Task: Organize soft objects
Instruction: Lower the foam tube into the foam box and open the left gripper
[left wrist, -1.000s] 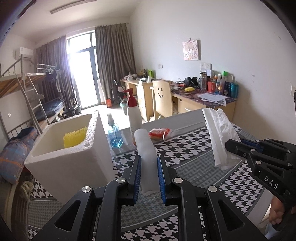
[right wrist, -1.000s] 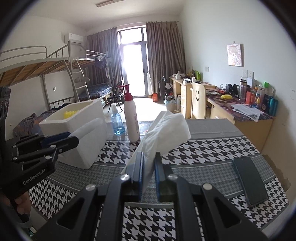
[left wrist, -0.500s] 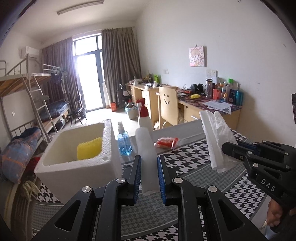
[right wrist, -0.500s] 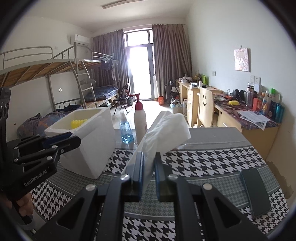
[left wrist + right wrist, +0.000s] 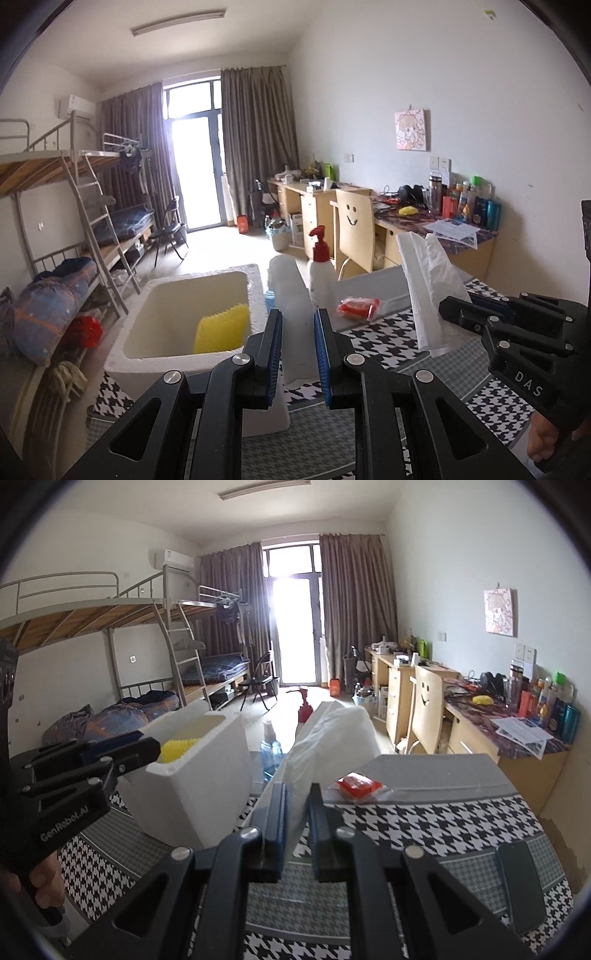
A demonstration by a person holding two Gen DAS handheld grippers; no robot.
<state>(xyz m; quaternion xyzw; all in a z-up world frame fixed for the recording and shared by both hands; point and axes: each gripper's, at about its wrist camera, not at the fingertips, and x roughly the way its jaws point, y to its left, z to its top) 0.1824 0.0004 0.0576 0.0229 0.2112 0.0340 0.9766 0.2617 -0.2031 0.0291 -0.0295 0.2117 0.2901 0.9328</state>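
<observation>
1. The left claw (image 5: 297,347) is pinching one end of a white soft sheet (image 5: 293,314). The right claw (image 5: 297,827) is pinching the other end (image 5: 325,746). It looks like one thin plastic bag or tissue held between them, but I cannot tell for sure.
2. The sheet hangs in the air above the table (image 5: 424,812). The white foam box (image 5: 184,332) sits at about 10 o'clock from the left claw, with a yellow sponge (image 5: 221,328) inside.
3. The sheet looks thin, floppy and crinkled. It stands up from each claw and droops at the edges.
4. What could go wrong: the sheet is slippery and only a small bit is held, so it could slide out of one claw.
5. If the claws pull apart too hard, it could tear.
6. The pump bottle (image 5: 320,273) and blue spray bottle (image 5: 271,753) stand just beside the box at 12 o'clock. A swinging sheet or claw could knock them over.
7. A loose end could catch on the box rim and miss going inside.
</observation>
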